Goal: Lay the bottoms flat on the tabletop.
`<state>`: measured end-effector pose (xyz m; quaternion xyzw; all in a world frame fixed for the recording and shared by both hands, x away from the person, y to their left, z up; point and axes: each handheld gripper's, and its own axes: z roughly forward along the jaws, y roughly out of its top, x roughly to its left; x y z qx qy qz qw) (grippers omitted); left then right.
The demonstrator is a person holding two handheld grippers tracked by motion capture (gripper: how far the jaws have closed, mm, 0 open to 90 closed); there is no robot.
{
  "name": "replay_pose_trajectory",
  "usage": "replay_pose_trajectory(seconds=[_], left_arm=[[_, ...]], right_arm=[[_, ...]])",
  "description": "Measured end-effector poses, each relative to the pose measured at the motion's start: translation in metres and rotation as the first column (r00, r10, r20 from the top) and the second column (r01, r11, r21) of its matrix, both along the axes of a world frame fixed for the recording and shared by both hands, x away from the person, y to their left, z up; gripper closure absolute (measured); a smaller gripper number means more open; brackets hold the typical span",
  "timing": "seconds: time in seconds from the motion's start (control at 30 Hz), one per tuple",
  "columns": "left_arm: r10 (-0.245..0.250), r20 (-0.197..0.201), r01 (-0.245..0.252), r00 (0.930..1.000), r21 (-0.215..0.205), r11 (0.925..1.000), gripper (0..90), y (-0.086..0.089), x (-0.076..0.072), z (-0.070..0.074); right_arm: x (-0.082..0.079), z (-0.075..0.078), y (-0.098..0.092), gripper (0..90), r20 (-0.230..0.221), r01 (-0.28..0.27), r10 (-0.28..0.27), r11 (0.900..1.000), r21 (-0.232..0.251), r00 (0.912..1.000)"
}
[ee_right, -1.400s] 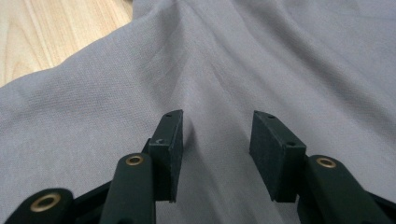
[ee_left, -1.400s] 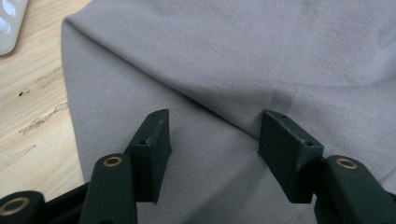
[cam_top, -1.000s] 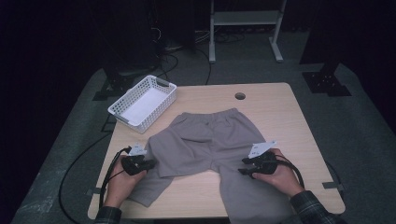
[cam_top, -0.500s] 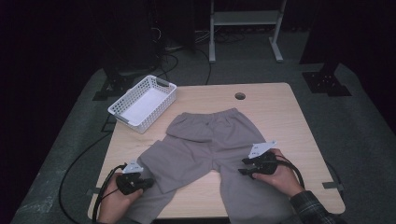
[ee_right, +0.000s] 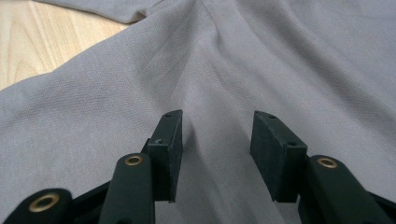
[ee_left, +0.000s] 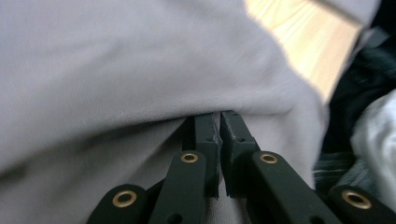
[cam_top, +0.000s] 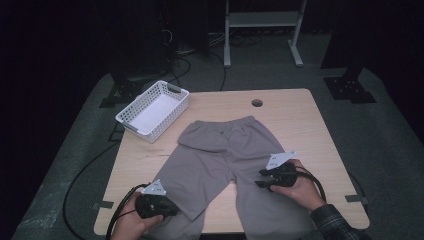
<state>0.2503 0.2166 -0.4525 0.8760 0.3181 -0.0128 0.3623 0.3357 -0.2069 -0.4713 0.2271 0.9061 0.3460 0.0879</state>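
Now the left gripper is clamped tight on the grey trousers at the near left leg, while the right gripper rests half open on the right leg, gripping nothing. Trousers lie spread mid-table, white basket far left.

The trousers at the centre of the frame are plain light grey — no print, a fine even weave. The table is pale wood with faint grain. Upper left, the basket is white lattice. Both grippers — left gripper, right gripper — are black with brass-coloured rivets. Lower right, a sleeve is dark plaid.
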Motion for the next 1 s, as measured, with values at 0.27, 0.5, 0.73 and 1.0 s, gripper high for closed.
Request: replay_pose_trajectory(seconds=[0.27,0.5,0.73,1.0], left_arm=[[-0.041,0.095,0.046,0.9947,-0.06,0.9971,80.1,-0.013,0.022,0.034],[0.002,0.184,-0.012,0.983,0.049,0.9987,64.5,-0.033,0.068,0.033],[0.075,0.163,-0.097,0.9837,0.127,0.9872,59.1,-0.043,0.106,0.003],[0.094,0.167,-0.126,0.9815,0.192,0.9733,74.4,-0.042,0.114,-0.006]], right_arm=[[0.0,0.0,0.0,52.6,0.001,0.0,0.0,1.0,0.0,1.0],[0.0,0.0,0.0,52.6,0.001,-0.002,0.002,1.0,0.0,1.0],[0.0,0.0,0.0,52.6,-0.002,-0.001,0.001,1.0,0.003,1.0],[0.0,0.0,0.0,52.6,-0.002,-0.001,0.001,1.0,0.003,1.0]])
